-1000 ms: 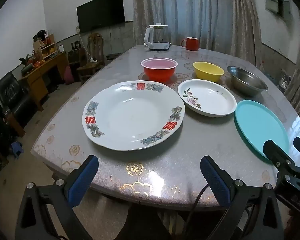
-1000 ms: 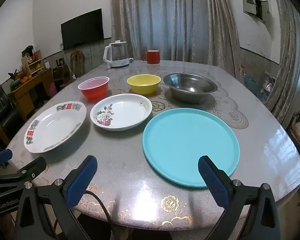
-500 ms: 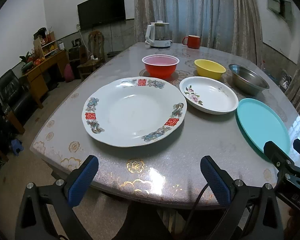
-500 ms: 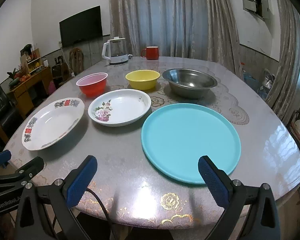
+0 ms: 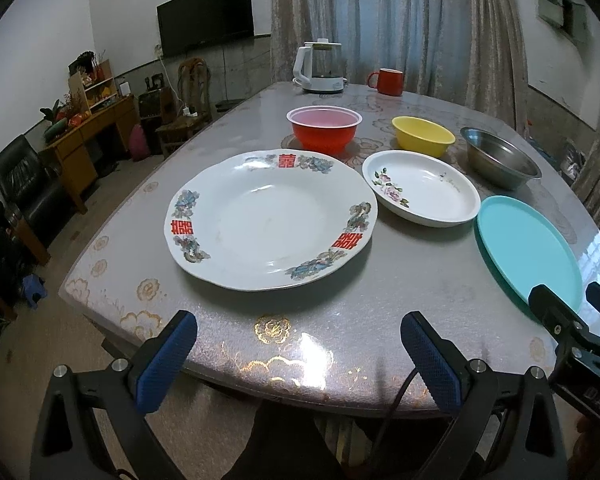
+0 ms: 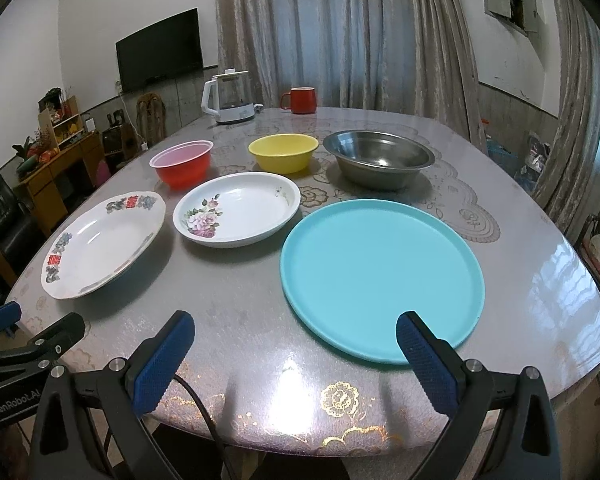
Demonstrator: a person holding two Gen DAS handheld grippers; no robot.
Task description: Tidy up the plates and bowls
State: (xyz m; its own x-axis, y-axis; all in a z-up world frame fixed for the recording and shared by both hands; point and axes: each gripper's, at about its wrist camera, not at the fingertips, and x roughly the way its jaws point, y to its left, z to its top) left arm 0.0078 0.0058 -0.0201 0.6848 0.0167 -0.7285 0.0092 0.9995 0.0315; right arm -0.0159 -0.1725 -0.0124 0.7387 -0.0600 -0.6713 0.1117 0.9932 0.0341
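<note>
Six pieces spread on the glossy table (image 6: 540, 280), none stacked yet; at far left, large white plate with red characters (image 5: 268, 216), likely ceramic: stiff, fairly heavy, chippable, best pinched at the thin near rim. Behind it, red bowl (image 5: 324, 128), probably light plastic, easy by the lip. Next over, white floral dish (image 6: 236, 212), glazed and likely slippery, just beside the big plate. Behind, yellow bowl (image 6: 283, 152), then steel bowl (image 6: 378, 158), hard and smooth, apt to slide. Rightmost, flat teal plate (image 6: 380, 276), low rim, little to pinch, probably light. Left gripper (image 5: 300, 358) spread wide, holding nothing, short of the table edge; right gripper (image 6: 294, 360) likewise wide apart and empty, one pad over the teal rim
</note>
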